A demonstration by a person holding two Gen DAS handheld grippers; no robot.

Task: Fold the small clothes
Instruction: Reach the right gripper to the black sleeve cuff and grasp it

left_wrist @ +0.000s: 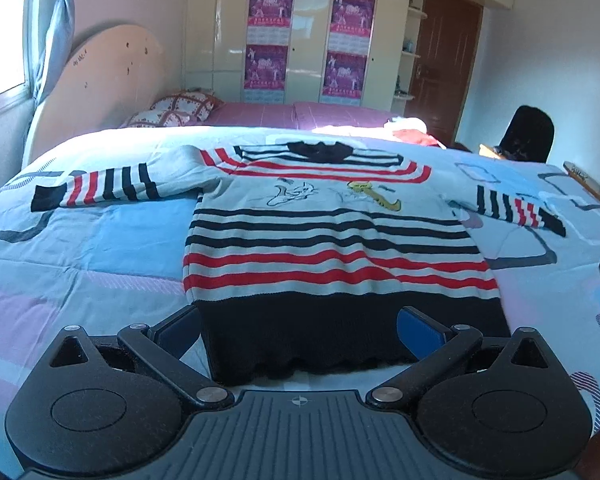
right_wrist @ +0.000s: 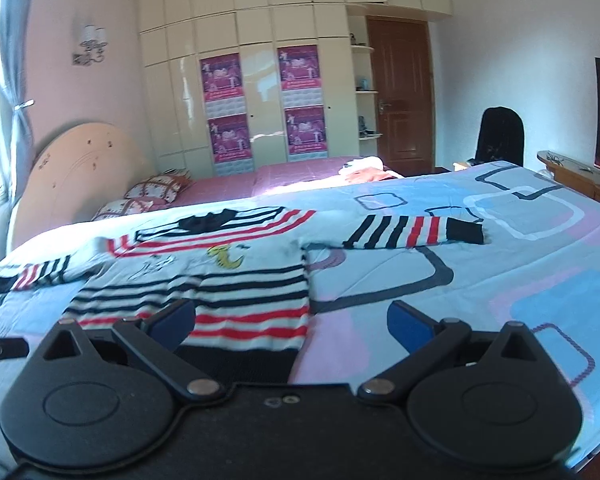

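Note:
A small striped sweater (left_wrist: 320,240), white with black and red stripes, a black hem and a black collar, lies flat on the bed with both sleeves spread out. It also shows in the right wrist view (right_wrist: 220,280). My left gripper (left_wrist: 300,330) is open and empty, just above the black hem, with a blue finger on either side of it. My right gripper (right_wrist: 290,320) is open and empty, over the sweater's lower right corner. The tip of the left gripper (right_wrist: 0,350) shows at the left edge of the right wrist view.
The bed has a light blue and pink patterned quilt (left_wrist: 100,240). Pillows (left_wrist: 180,110) and a headboard (left_wrist: 100,80) are at the far left. A pile of clothes (right_wrist: 364,170) lies at the far side. A black chair (right_wrist: 500,136) and a wooden stand (right_wrist: 572,172) are to the right.

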